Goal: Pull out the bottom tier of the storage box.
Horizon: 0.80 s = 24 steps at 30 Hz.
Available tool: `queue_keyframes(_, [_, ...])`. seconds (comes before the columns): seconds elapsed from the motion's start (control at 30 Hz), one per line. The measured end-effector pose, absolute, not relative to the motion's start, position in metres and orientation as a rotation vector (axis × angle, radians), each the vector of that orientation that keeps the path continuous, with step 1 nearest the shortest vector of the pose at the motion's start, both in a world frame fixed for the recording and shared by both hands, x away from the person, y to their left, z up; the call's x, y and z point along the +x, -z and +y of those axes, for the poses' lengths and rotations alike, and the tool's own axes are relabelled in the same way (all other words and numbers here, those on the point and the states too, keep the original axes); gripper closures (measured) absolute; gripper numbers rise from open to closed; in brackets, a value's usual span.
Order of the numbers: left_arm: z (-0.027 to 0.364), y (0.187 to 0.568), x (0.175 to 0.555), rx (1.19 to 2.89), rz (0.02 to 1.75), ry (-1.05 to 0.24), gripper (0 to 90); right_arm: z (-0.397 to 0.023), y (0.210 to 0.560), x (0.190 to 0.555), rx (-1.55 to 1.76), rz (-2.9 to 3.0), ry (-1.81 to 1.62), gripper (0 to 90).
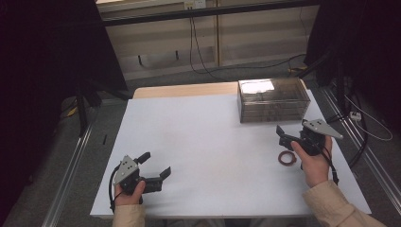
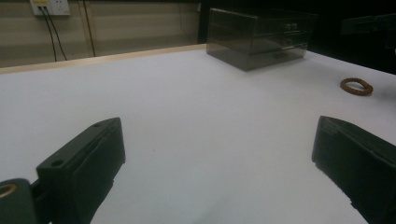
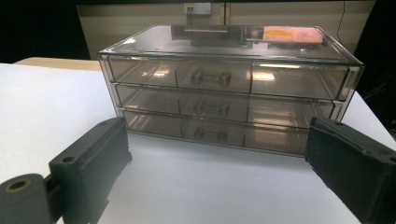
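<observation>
A smoky clear box of three drawers [image 1: 273,99] stands at the far right of the white table [image 1: 198,137]. In the right gripper view the drawer box [image 3: 229,88] faces me close, all three drawers closed, each with a small handle. A brown ring [image 1: 286,158] lies flat on the table just left of the person's right hand. My right gripper [image 1: 292,130] hovers between ring and box, open and empty [image 3: 215,177]. My left gripper [image 1: 155,163] is near the front left edge, open and empty [image 2: 219,177]. The ring [image 2: 356,86] and box [image 2: 261,37] show far off in the left gripper view.
A pink label [image 3: 292,35] lies on the box's top. Black curtains flank the table, and metal rails [image 1: 71,165] run along the floor on both sides. Cables [image 1: 198,52] hang down the back wall from a socket [image 2: 49,5].
</observation>
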<state>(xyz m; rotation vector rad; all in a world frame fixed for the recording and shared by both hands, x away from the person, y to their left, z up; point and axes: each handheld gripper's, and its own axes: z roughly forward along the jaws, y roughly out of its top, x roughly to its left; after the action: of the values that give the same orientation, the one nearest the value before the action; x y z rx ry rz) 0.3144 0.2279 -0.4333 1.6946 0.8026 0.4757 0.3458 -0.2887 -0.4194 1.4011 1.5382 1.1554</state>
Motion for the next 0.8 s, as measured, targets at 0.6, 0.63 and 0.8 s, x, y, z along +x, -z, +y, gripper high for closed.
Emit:
queue_keyframes(0.6, [0.228,0.433,0.315,1.696,0.803,-0.476,2.7,-0.293,0.428,0.365,1.444,1.554,-1.107,6.1])
queue_keyframes(0.63, [0.228,0.433,0.315,1.696,0.803,-0.476,2.7,-0.294,0.429,0.366,1.455,1.552,-1.111,6.2])
queue_keyframes(0.8, [0.228,0.434,0.315,1.701,0.800,-0.477,2.7,-0.297,0.433,0.371,1.482,1.557,-1.108,6.5])
